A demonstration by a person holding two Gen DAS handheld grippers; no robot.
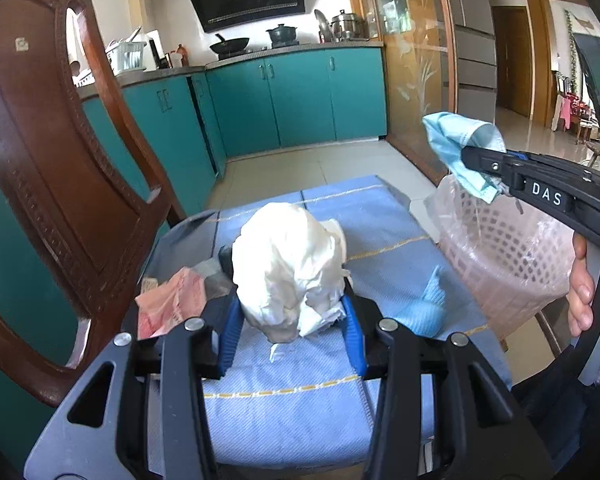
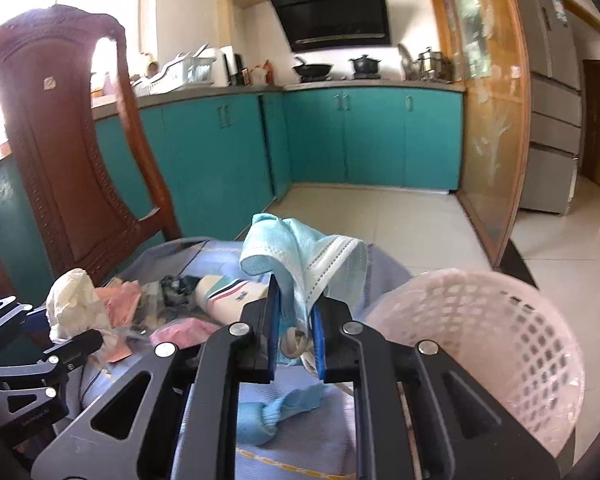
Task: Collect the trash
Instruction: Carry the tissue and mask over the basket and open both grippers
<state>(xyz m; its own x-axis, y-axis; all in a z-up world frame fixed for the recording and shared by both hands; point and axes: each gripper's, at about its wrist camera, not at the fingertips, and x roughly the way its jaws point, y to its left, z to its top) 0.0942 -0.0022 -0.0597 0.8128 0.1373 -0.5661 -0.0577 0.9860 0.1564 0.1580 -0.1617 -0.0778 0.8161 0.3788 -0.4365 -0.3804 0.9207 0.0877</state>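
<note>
Trash pickup at a cloth-covered table, mid-carry: both tools were loaded and the drop into the bin looked like the step in hand. The right gripper [image 2: 294, 320] had its blue pads pinched nearly together on a crumpled blue surgical mask [image 2: 300, 258], raised off the tabletop; in the left wrist view the same mask [image 1: 460, 148] hung above the near rim of the pink mesh wastebasket [image 1: 512, 256], which carried a thin clear liner. The left gripper [image 1: 292, 320] was closed partway around a big wad of white tissue [image 1: 292, 268], pads pressed into both sides of it, w/ the wad held above the blue-striped tablecloth [image 1: 292, 408].

Next move, as a guess: the right tool needed to travel a bit further over the basket's mouth, then spread its fingers so the mask fell clear; an ear loop [image 2: 294, 346] curled betw. the pads could snag there, so a wide opening seemed wise. The tissue wad would have to follow, crossing the table toward the wastebasket [image 2: 500, 344] at the right.

The mask looked limp, folded over itself, pale-blue outside w/ white pleated lining showing. The wad looked soft, loose, prone to shedding bits.

More litter was left on the cloth: a 2nd blue mask [image 1: 420, 312] lying flat near the basket, pink wrapper scraps [image 1: 168, 304], a striped paper cup [image 2: 228, 298] on its side, and dark crumpled stuff too blurred to name. A carved wooden chair [image 1: 60, 168] stood at the table's left.
</note>
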